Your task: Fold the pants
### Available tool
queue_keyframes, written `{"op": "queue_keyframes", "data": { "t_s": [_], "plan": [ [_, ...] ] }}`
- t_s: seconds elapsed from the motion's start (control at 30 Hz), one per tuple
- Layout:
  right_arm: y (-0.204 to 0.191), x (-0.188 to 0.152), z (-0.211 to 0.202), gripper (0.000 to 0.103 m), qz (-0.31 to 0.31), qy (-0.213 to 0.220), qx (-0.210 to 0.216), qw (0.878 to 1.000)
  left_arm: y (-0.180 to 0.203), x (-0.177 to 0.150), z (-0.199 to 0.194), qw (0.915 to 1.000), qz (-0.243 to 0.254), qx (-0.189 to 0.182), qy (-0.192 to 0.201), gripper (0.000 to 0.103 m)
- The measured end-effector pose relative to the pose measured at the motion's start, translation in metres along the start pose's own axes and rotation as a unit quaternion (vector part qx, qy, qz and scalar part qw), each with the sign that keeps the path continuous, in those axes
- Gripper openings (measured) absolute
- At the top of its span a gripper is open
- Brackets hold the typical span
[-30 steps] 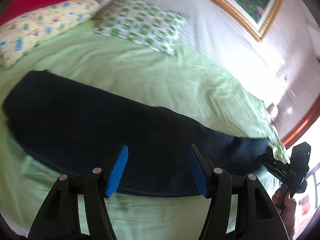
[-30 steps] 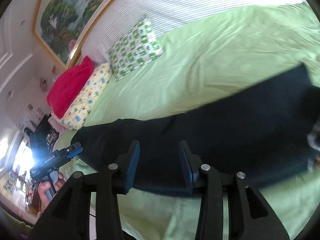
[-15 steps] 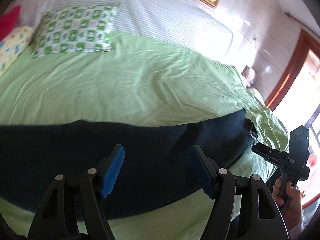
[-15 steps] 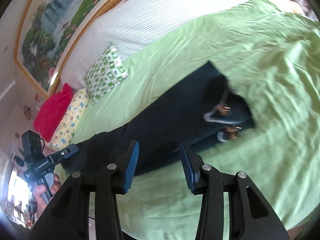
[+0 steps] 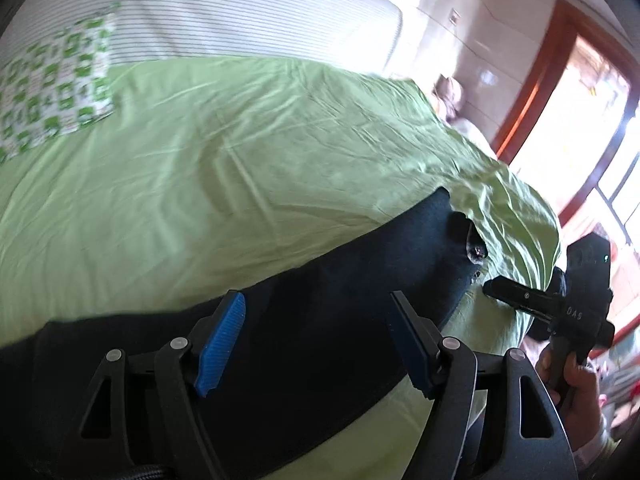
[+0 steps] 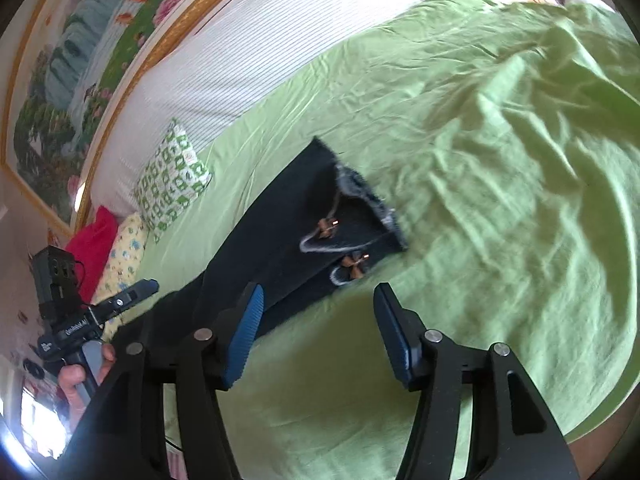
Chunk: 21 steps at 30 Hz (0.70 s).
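Observation:
Dark navy pants lie stretched in a long band across the green bed sheet. Their end has pale frayed trim and small brown bows. My left gripper hovers over the middle of the pants, its jaws opening and its pads pressing on nothing. My right gripper hangs over bare sheet just short of the trimmed end, jaws opening, with nothing between them. Each gripper shows in the other's view: the right gripper sits beside the trimmed end, and the left gripper is near the far part.
A green-and-white patterned pillow, a yellow pillow and a red one lie at the head of the bed, against a striped white cover. A framed painting hangs above. The bed's corner drops off towards a red door frame.
Both views have swung along the pants towards the trimmed end. Both grippers' jaws stand wider apart. The right gripper now has bare sheet under it instead of the dark cloth.

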State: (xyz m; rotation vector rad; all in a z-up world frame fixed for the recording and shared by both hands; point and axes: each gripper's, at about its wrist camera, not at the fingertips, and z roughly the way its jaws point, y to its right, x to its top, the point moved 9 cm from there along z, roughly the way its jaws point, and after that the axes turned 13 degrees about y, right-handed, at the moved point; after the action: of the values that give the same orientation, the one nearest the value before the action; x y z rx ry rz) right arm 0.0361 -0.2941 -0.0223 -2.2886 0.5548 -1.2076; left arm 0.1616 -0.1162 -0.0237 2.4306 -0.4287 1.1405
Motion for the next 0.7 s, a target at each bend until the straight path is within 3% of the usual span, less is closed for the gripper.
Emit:
{"op": "queue_keyframes", "data": {
  "t_s": [0.33,0.7],
  "plan": [
    [0.008,0.007,0.009,0.059,0.033,0.006,0.007,0.999,0.03,0.021,0.061,0.9948,0.055,-0.064,-0.058,0.074],
    [0.007,0.012,0.013,0.059,0.056,0.017,0.022,0.998,0.06,0.018,0.136,0.9766,0.047,-0.139,-0.158,0.074]
  ]
}}
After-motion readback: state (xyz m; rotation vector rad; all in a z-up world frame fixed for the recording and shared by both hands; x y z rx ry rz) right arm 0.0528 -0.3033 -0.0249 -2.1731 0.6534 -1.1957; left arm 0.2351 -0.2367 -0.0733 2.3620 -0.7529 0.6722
